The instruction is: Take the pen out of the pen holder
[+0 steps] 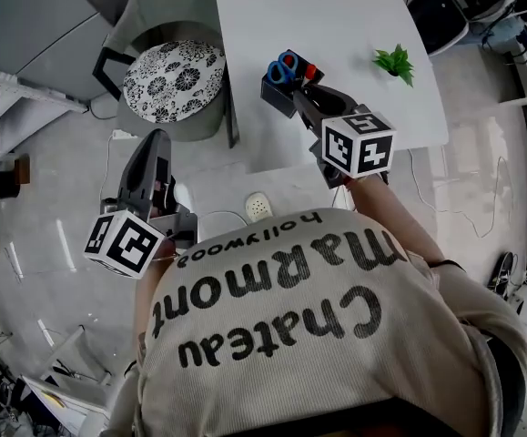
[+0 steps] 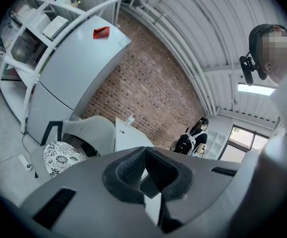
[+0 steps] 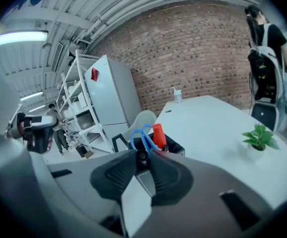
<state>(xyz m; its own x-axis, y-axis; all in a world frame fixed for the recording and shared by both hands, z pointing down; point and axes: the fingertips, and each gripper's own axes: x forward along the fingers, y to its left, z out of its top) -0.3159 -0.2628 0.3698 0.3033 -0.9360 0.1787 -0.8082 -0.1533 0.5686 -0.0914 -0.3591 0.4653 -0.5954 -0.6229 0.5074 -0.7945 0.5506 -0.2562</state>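
A red brick wall [image 3: 198,48] closes the far side of the room under a white ribbed ceiling [image 2: 193,29] with a lit strip light [image 3: 17,38], and a window [image 2: 242,139] lets in pale daylight. A white refrigerator [image 3: 111,95] stands beside open white shelving [image 3: 76,100]. On the glossy grey floor [image 1: 54,235], a grey chair [image 1: 158,7] with a black-and-white flowered cushion [image 1: 172,80] sits just beside the long white desk [image 1: 336,25].

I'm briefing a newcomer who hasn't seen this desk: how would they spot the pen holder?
Find the long white table. Near its left edge, at the person's end, sits a black box-shaped pen holder. Unlike the small green potted plant to its right, it holds blue-handled scissors and a red-capped marker.
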